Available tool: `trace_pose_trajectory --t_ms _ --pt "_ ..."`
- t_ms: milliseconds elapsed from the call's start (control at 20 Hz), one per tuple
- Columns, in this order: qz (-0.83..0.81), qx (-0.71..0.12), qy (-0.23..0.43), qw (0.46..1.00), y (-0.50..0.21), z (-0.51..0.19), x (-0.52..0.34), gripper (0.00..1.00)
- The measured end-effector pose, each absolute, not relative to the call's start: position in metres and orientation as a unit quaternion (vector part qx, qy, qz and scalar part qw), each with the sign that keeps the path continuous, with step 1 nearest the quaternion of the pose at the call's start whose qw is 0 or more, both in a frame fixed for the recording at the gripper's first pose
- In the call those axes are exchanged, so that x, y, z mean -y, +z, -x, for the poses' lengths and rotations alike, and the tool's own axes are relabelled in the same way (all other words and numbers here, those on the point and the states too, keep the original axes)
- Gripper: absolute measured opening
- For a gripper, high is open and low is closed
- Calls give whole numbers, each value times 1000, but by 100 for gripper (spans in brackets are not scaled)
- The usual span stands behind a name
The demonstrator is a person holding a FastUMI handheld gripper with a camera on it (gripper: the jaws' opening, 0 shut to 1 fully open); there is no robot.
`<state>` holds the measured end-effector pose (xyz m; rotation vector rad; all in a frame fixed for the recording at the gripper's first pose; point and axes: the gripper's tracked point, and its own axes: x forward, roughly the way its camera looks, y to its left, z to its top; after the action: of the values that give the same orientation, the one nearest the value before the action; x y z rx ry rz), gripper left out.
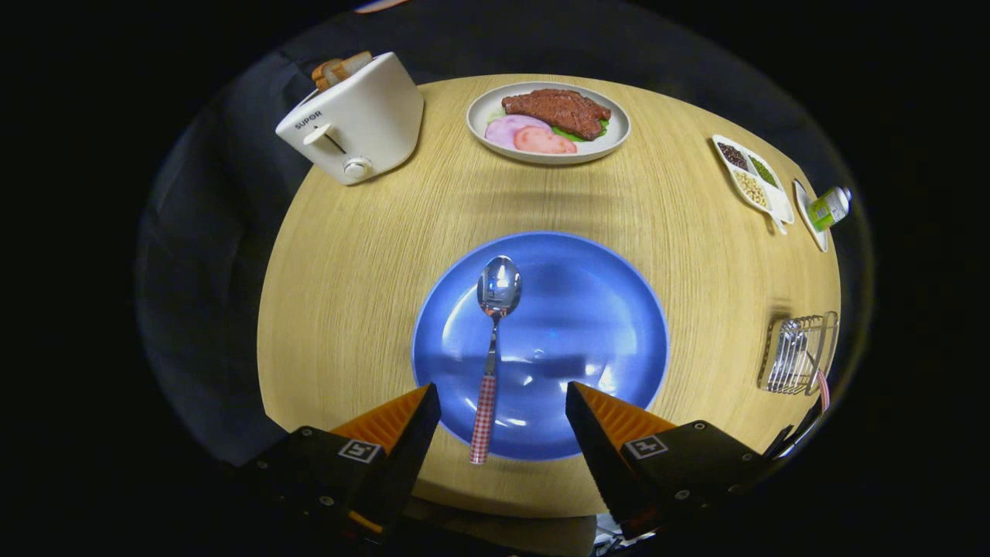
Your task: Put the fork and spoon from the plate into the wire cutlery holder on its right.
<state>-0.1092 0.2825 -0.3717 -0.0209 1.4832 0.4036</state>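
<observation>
One metal spoon with a red-and-white checked handle (pixel 493 340) lies on the round blue plate (pixel 595 325), bowl pointing away, its handle end reaching between the two fingers of the gripper (pixel 503 406), whose jaws stand spread wide and grip nothing. The wire cutlery holder (pixel 800 354) sits to the plate's right on the round wooden table (pixel 348 263) (a fork (pixel 787 352) already lies inside it). Beyond stand a white toaster (pixel 356 116) and a white plate of meat (pixel 549 122).

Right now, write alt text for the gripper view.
The open gripper hovers over a blue plate, its fingers either side of a checked-handled spoon. To the right, a wire cutlery holder already holds a fork. Beyond stand a toaster and a plate of food.
</observation>
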Motion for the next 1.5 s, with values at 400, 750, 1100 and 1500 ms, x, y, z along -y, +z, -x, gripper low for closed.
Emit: trace_pose_trajectory --t_ms 400,750,1100,1500 --pt "32 -685 146 713 -404 105 -291 58" --pt "43 -688 119 715 -409 102 -293 11" --pt "38 -682 149 715 -388 104 -281 4" --pt "49 -661 131 737 -343 102 -183 4"
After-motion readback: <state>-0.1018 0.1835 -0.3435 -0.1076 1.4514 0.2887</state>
